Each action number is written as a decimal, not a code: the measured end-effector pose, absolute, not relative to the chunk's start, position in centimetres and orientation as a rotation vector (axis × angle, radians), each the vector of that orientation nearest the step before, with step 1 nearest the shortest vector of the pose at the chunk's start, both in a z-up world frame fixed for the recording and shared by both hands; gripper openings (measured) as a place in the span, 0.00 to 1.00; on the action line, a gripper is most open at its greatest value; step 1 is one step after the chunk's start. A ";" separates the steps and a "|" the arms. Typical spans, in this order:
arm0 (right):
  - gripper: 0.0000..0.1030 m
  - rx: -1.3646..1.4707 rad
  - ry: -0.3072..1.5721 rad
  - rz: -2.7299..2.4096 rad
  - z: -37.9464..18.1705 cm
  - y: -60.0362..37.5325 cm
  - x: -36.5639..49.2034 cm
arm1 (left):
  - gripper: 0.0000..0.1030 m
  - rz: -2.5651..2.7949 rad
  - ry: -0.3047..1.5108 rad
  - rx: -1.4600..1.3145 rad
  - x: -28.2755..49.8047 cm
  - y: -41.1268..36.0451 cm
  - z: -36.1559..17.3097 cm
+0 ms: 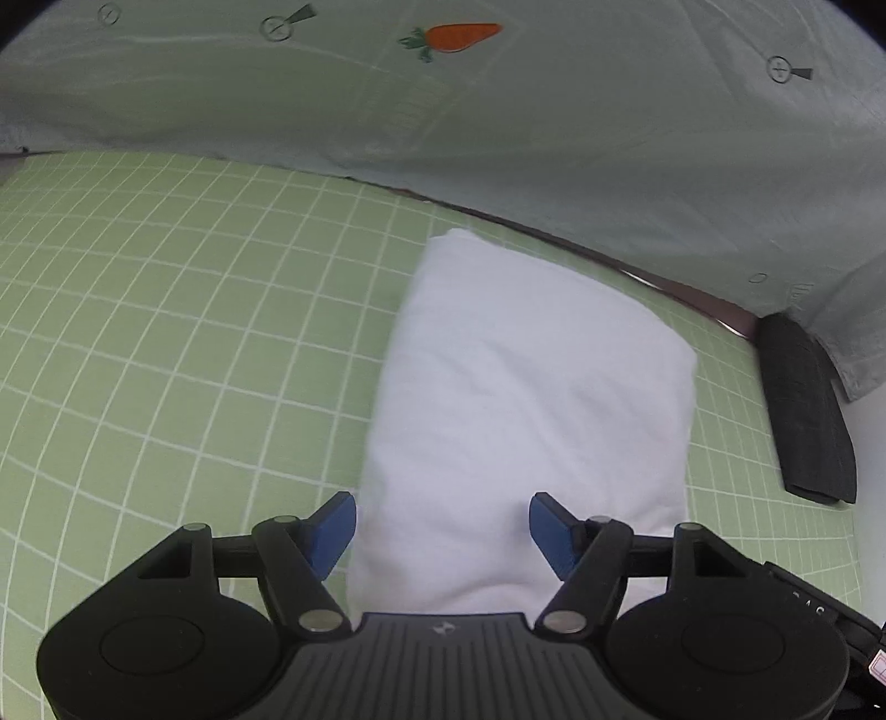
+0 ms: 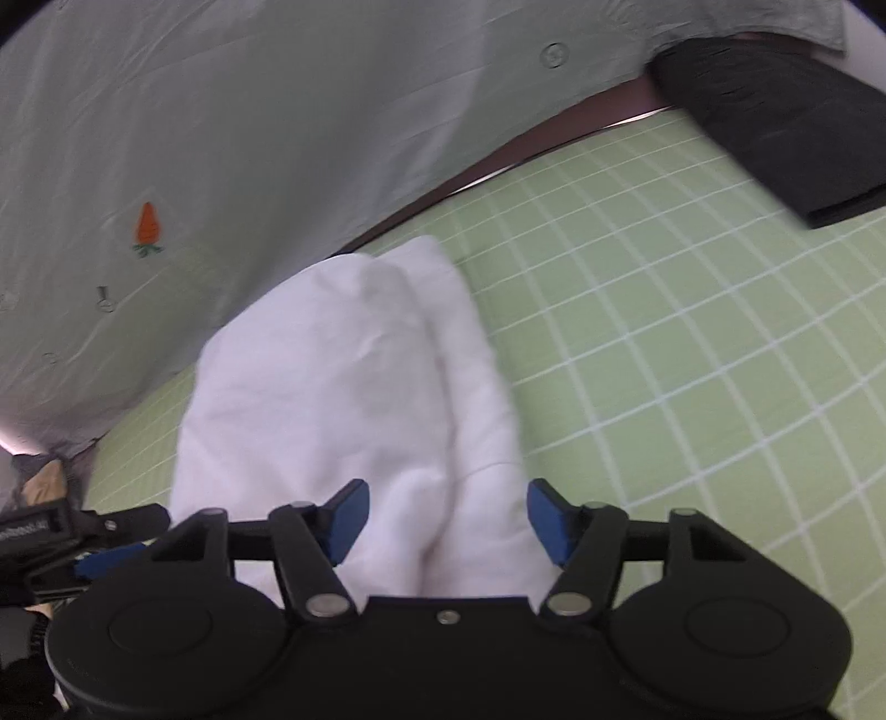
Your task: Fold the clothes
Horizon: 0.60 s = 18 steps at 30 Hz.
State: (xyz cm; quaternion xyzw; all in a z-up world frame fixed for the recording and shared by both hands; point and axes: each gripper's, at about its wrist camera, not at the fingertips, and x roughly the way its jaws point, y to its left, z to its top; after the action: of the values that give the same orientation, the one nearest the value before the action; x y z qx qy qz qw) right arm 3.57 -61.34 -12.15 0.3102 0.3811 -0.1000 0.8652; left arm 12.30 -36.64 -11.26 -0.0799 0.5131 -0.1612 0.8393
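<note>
A folded white garment (image 1: 526, 387) lies on the green checked sheet (image 1: 166, 332), its long side running away from me. My left gripper (image 1: 443, 526) hangs over its near end with the blue pads (image 1: 338, 526) wide apart and not touching the cloth. In the right wrist view the same white garment (image 2: 332, 387) shows soft folds at its near end. My right gripper (image 2: 447, 520) stands open above that end, with cloth below the gap and nothing pinched. The left gripper (image 2: 83, 545) shows at the lower left edge of that view.
A pale green duvet with a carrot print (image 1: 454, 36) is heaped along the far side of the sheet (image 2: 664, 360). A dark folded garment (image 1: 803, 410) lies at the sheet's edge; the right wrist view has this dark garment (image 2: 775, 127) at top right.
</note>
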 end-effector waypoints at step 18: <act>0.16 0.683 0.858 -0.113 -14.8 -59.7 6.3 | 0.83 -0.337 1.100 -0.231 12.5 -36.5 -13.4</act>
State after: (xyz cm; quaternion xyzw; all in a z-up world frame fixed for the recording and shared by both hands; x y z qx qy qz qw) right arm 6.34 -59.71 -14.79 0.3243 0.4075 -0.0537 0.8520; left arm 12.48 -36.47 -13.41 -0.1090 0.5189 -0.1588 0.8328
